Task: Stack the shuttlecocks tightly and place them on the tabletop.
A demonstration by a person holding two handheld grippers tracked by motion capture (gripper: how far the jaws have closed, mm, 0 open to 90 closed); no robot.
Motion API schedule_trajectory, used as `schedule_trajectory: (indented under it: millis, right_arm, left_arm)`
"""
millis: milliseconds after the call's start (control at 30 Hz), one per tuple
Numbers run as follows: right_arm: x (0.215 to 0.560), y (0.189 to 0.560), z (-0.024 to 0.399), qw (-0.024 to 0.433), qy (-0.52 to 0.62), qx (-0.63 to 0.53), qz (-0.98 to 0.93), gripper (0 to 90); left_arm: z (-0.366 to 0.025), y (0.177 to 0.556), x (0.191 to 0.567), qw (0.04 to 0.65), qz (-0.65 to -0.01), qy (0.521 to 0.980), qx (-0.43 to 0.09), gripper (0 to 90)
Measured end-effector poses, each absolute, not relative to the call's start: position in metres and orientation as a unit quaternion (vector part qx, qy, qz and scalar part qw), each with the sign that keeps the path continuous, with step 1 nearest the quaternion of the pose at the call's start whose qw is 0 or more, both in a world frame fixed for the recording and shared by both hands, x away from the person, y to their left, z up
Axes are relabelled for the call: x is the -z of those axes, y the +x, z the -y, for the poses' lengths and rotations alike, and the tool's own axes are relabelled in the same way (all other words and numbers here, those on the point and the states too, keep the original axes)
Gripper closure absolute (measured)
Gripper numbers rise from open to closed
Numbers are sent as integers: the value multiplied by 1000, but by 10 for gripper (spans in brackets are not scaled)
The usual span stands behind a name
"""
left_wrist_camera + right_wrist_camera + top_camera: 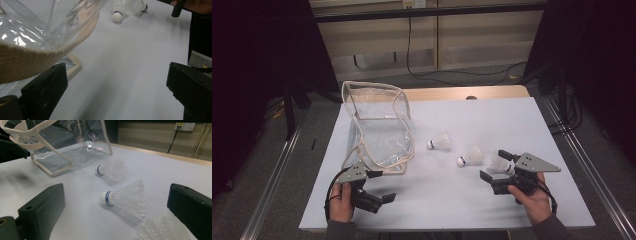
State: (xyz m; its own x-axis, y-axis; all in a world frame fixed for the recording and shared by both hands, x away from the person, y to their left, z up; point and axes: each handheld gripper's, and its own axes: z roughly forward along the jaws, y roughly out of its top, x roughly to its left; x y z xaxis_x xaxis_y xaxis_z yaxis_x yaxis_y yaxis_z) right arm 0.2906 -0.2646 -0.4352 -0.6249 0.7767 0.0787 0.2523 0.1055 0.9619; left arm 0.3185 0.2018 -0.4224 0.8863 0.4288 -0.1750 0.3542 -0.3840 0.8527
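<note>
On the white table (427, 205) a person holds one gripper in each hand. The left gripper (379, 186) is low at the near left part of the table, just in front of the clear bag (379, 132). Its jaws are spread wide and nothing is between them. In the left gripper view the beige edge band (50, 53) of the bag hangs just above the left jaw, very close to it; I cannot tell if it touches.

The bag stands open on the left half of the table, with soft transparent walls and beige trim along the mouth.

Three shuttlecocks lie on the table to the right of the bag. The far shuttlecock (440, 142) is on its side near the bag, and the middle shuttlecock (470, 155) is a little nearer and more to the right, also on its side. They lie apart from each other.

The right gripper (495, 164) is at the near right, with its jaws also wide apart. The near shuttlecock (500, 163) lies between these jaws, its feathers (165, 227) showing next to the right jaw in the right gripper view. The jaws do not press on it. The person's right hand (532, 197) grips the handle behind.
</note>
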Motion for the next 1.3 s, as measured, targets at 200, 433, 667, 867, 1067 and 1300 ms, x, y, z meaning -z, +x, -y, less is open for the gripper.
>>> schedule_trajectory:
  millis: [200, 433, 667, 867, 1067, 1300]
  right_arm:
    - [436, 295, 260, 226, 367, -557, -710, 11]
    - [433, 298, 255, 228, 370, -550, -713, 15]
    - [434, 301, 251, 225, 373, -546, -716, 17]
    - [433, 304, 247, 224, 375, -541, -719, 21]
    - [434, 308, 245, 220, 381, -537, -720, 27]
    - [432, 312, 243, 219, 382, -528, -726, 27]
  left_arm:
    - [-202, 318, 422, 499, -233, 834, -35, 35]
    - [-201, 318, 422, 501, -232, 833, -34, 35]
    - [-202, 319, 422, 504, -231, 832, -35, 35]
    - [-202, 318, 422, 506, -233, 830, -35, 35]
    - [-202, 319, 422, 502, -230, 833, -34, 35]
    - [-202, 319, 422, 504, -228, 833, -33, 35]
